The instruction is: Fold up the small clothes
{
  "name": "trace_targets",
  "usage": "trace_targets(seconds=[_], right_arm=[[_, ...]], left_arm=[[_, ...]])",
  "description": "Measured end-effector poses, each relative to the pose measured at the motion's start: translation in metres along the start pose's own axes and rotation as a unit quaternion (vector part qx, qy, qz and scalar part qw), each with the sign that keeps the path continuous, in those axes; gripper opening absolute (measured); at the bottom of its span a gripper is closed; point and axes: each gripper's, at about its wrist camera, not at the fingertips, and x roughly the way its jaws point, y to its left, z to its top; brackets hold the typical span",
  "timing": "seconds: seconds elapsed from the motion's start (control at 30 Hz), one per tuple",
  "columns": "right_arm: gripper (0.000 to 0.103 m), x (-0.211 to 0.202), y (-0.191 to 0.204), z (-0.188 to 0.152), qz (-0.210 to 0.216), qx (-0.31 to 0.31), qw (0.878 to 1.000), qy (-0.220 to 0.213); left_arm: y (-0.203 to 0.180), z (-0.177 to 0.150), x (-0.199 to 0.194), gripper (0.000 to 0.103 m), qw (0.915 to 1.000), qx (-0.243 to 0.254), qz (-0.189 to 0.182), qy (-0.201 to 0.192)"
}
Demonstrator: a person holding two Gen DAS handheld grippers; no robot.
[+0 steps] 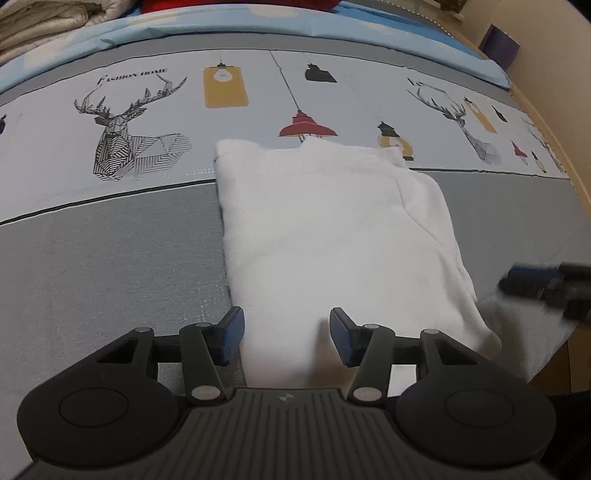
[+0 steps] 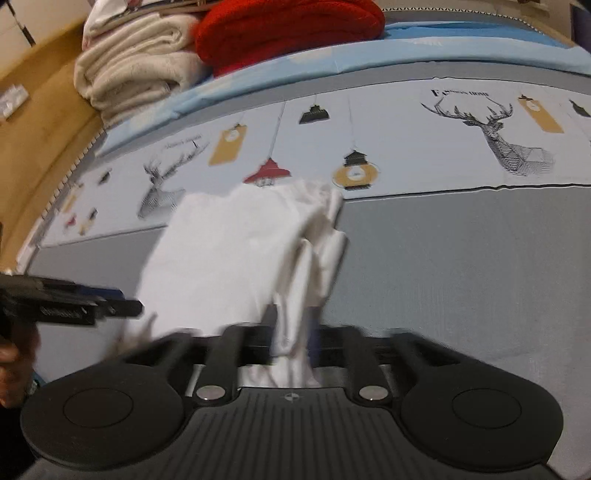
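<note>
A white garment [image 1: 332,229] lies partly folded on the grey printed bed sheet [image 1: 110,258]. My left gripper [image 1: 286,338] is open, its blue pads either side of the garment's near left edge, holding nothing. My right gripper [image 2: 291,339] is shut on the garment's right edge [image 2: 295,295] and lifts a bunched fold of white cloth off the sheet. The right gripper shows blurred at the right edge of the left wrist view [image 1: 546,284]. The left gripper shows at the left of the right wrist view [image 2: 74,299].
The sheet [image 2: 461,258] bears deer and lamp prints. Folded cream blankets [image 2: 136,66] and a red knitted item [image 2: 288,29] sit at the back on a light blue cover [image 2: 369,48]. A wooden bed frame edge [image 1: 554,147] runs along the right.
</note>
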Motion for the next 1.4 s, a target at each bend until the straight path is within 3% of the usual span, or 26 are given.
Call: trace_targets(seconds=[0.03,0.13,0.17,0.2,0.23,0.3,0.47,0.63,0.7,0.8,0.87,1.03,1.2,1.4], right_arm=[[0.056,0.006,0.003,0.000,-0.001,0.002,1.000,0.014],[0.053,0.026,0.020,-0.008,-0.022,-0.049,0.997,0.062],[0.047,0.032,0.027,-0.012,-0.026,-0.070,0.994,0.074],[0.037,0.036,0.031,-0.014,-0.024,-0.082,0.993,0.087],[0.005,0.040,0.033,-0.016,-0.018,-0.088,0.991,0.097],[0.004,0.039,0.033,-0.016,0.000,-0.081,0.991,0.103],[0.003,0.015,0.016,-0.004,0.050,-0.015,0.997,0.054],[0.003,0.043,0.017,-0.022,-0.016,-0.057,0.988,0.146],[0.004,0.046,0.019,-0.026,-0.029,-0.063,0.986,0.154],[0.007,0.046,0.017,-0.022,-0.027,-0.046,0.987,0.151],[0.024,0.042,0.017,-0.018,-0.030,-0.046,0.989,0.138],[0.056,0.024,0.005,-0.003,0.003,0.018,0.999,0.041],[0.058,0.034,-0.004,0.004,-0.012,0.062,0.998,0.008],[0.059,0.079,-0.004,0.014,-0.041,0.091,0.994,0.039]], left_arm=[[0.001,0.000,-0.001,0.056,1.0000,-0.001,-0.001,-0.001],[0.002,0.000,-0.002,0.056,1.0000,0.000,0.001,-0.002],[0.003,0.000,-0.003,0.056,1.0000,-0.001,0.001,-0.003],[0.004,0.000,-0.004,0.056,1.0000,-0.002,0.001,-0.003],[0.006,0.000,-0.005,0.056,1.0000,-0.004,0.001,-0.005],[0.007,0.000,-0.006,0.056,1.0000,-0.007,-0.001,-0.007],[0.006,0.002,-0.005,0.056,1.0000,-0.006,-0.002,-0.005],[0.003,-0.001,0.007,0.057,0.9999,0.001,-0.002,0.017],[0.000,-0.004,0.014,0.059,0.9994,0.015,0.003,0.032],[-0.004,-0.008,0.019,0.064,0.9986,0.033,0.008,0.040],[-0.001,-0.007,0.018,0.065,0.9990,0.028,0.002,0.033],[0.018,-0.002,0.015,0.073,0.9992,-0.030,-0.024,-0.016],[0.040,-0.002,0.031,0.075,0.9954,-0.081,-0.043,-0.027],[0.050,0.013,0.051,0.075,0.9909,-0.113,-0.071,-0.011]])
